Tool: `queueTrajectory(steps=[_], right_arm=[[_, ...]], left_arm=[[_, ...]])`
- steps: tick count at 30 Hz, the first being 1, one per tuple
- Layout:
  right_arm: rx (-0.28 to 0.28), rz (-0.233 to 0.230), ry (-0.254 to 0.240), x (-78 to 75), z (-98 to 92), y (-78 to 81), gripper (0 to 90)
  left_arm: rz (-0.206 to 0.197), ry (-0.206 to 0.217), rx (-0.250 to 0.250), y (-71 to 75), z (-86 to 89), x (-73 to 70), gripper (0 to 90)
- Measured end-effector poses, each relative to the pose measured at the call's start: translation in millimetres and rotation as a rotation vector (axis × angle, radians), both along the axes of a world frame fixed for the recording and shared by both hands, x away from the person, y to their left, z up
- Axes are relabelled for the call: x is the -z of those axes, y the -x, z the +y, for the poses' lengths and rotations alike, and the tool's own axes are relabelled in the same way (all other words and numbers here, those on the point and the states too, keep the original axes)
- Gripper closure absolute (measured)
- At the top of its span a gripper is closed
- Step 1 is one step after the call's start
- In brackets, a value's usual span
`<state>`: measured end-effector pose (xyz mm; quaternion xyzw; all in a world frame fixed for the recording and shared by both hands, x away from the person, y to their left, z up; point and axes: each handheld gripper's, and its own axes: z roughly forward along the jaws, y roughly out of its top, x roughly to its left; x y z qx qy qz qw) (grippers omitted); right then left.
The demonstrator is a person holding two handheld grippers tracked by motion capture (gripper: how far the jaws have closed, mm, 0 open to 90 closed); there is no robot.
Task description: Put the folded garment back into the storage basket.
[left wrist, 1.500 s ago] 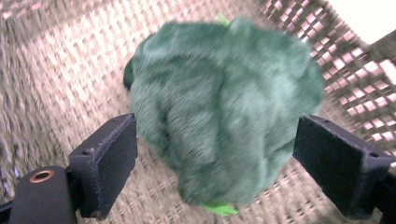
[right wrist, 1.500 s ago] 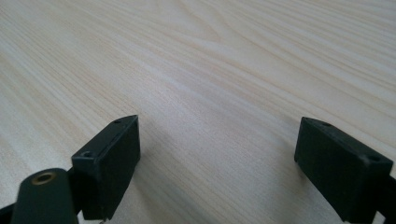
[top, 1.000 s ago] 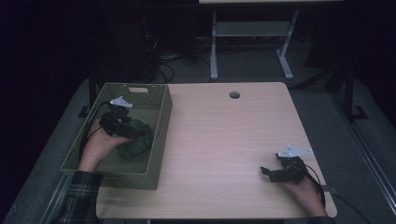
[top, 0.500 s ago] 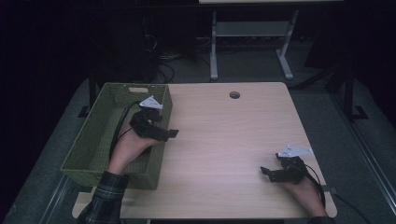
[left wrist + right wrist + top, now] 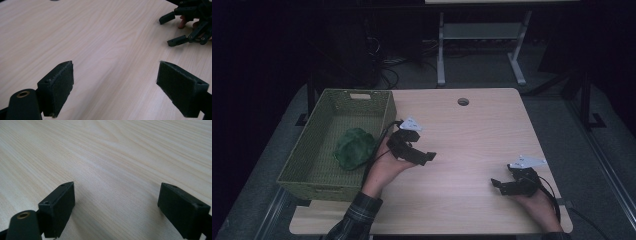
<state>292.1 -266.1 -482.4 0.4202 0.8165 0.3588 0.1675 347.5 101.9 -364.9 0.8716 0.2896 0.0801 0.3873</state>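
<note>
A crumpled dark green cloth (image 5: 354, 148) lies inside the olive woven basket (image 5: 318, 170) at the table's left side. My left gripper (image 5: 426, 157) hovers over the wooden table (image 5: 472, 135) just right of the basket, jaws wide open with only bare wood between them (image 5: 115, 82). My right gripper (image 5: 498, 184) rests near the front right of the table, also open and holding nothing (image 5: 116, 202). In the left gripper view, the right gripper (image 5: 175, 30) appears at the upper right.
A round cable hole (image 5: 463, 102) sits near the table's far edge. A white metal stand (image 5: 477, 45) and tangled cables (image 5: 387, 60) are on the dark floor behind the table. The basket's right wall (image 5: 382, 130) stands close beside my left hand.
My left gripper has come out of the basket and moved right over the table. The green cloth it was at stays lying in the basket. The right gripper has not moved.
</note>
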Motion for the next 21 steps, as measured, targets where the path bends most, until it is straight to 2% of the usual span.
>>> queueTrajectory(steps=[4,8,13,21], right_arm=[[-0.001,0.002,0.000,-0.1,-0.1,0.0,14.1],[-0.001,0.002,0.001,-0.1,-0.1,0.0,14.1],[-0.001,0.002,0.000,-0.1,0.0,0.1,14.1],[-0.001,0.003,0.000,-0.1,0.0,0.1,14.0]], left_arm=[[-0.002,-0.023,0.013,2.1,-12.4,17.3,13.5],[-0.004,-0.032,0.006,3.9,-19.4,35.0,13.5],[-0.004,-0.079,0.010,3.2,-22.4,60.9,13.5],[-0.020,-0.066,-0.008,3.8,-20.5,89.9,13.5]])
